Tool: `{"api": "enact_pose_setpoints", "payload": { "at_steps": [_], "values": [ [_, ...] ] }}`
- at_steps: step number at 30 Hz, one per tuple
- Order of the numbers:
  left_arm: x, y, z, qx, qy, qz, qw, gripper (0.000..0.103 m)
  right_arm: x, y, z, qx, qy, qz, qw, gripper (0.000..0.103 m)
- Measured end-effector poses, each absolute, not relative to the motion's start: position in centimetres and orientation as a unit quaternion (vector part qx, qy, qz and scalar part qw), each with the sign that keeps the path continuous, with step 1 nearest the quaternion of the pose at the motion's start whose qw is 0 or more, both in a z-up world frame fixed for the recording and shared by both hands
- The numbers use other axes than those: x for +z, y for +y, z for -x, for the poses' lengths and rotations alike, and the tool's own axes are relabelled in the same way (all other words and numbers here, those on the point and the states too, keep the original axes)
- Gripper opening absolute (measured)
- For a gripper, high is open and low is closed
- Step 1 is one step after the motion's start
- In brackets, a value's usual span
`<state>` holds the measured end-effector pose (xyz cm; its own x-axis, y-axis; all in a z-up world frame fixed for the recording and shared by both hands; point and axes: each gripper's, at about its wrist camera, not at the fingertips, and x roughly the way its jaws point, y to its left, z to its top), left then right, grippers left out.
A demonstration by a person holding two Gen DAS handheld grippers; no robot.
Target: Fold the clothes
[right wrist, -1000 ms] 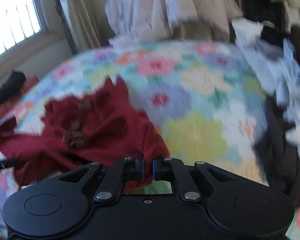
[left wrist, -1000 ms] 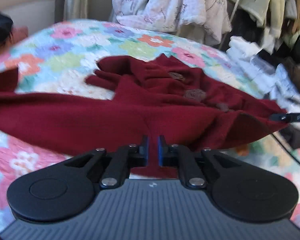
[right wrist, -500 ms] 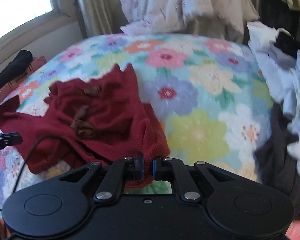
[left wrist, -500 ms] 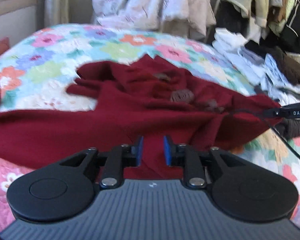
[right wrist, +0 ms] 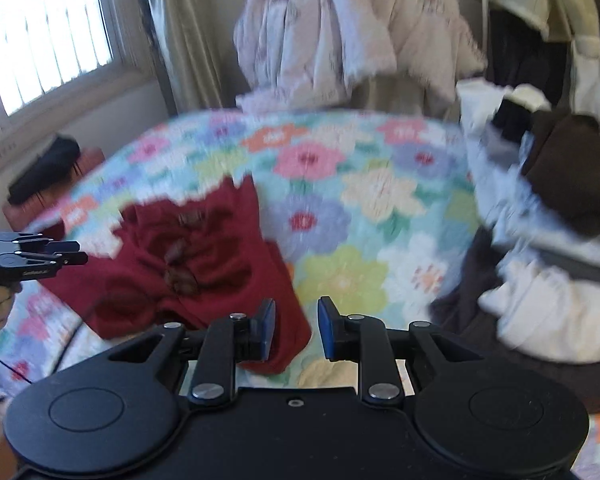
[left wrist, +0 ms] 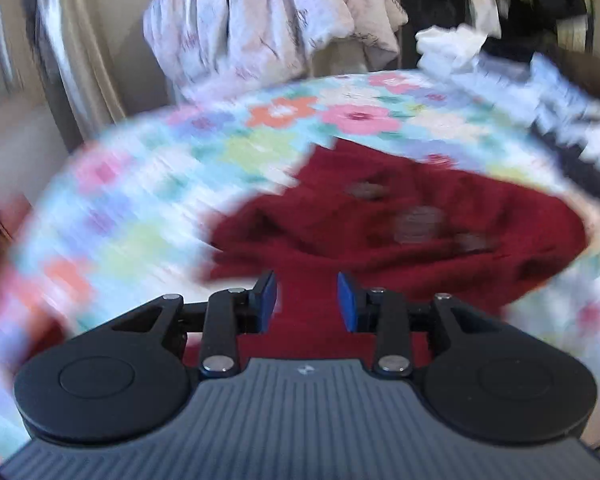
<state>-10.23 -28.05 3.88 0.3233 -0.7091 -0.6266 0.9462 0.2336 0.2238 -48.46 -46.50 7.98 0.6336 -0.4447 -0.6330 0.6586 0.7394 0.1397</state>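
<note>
Both tongs stand parted with nothing between their blue pads. From the left wrist view, the left gripper (left wrist: 307,301) has its jaws spread, and the dark red cardigan (left wrist: 400,236) lies bunched on the floral quilt (left wrist: 148,208) just ahead and under them; whether the pads touch the cloth cannot be told through the blur. In the right wrist view the right gripper (right wrist: 296,330) is likewise spread, its left pad over the cardigan's near corner. Only this view shows the left gripper (right wrist: 66,258) from the side, the window (right wrist: 48,28) and the heap of pale and brown clothes (right wrist: 548,248) at the right.
</note>
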Motion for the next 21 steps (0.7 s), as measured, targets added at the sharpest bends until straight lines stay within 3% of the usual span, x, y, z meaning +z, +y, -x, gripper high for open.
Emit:
{"api": "enact_pose_setpoints", "payload": {
  "at_steps": [2, 5, 9, 12, 15, 21],
  "values": [
    [6.1, -27.1, 8.4, -0.522, 0.153, -0.345, 0.765, 0.033, 10.4, -46.5, 49.7, -0.304, 0.275, -0.182, 0.894, 0.029],
    [9.3, -24.9, 5.4, -0.49, 0.115, -0.392, 0.77, 0.041, 12.6, -46.1, 51.0, -0.292, 0.258, -0.197, 0.9, 0.031],
    [12.6, -22.2, 2.3, -0.447, 0.072, -0.465, 0.761, 0.041, 13.8, -45.0, 52.3, -0.264, 0.236, -0.251, 0.901, 0.033],
    [14.3, -20.5, 0.8, -0.461, 0.097, -0.457, 0.755, 0.041, 12.8, -43.7, 52.3, -0.248, 0.232, -0.254, 0.906, 0.045],
    [13.5, -19.9, 1.7, -0.504, 0.134, -0.409, 0.749, 0.041, 9.1, -42.7, 50.6, -0.241, 0.262, -0.236, 0.904, 0.048],
    [4.7, -24.2, 9.3, -0.614, 0.2, -0.323, 0.692, 0.041, 0.1, -43.4, 46.5, -0.249, 0.297, -0.227, 0.893, 0.048]
  ]
}}
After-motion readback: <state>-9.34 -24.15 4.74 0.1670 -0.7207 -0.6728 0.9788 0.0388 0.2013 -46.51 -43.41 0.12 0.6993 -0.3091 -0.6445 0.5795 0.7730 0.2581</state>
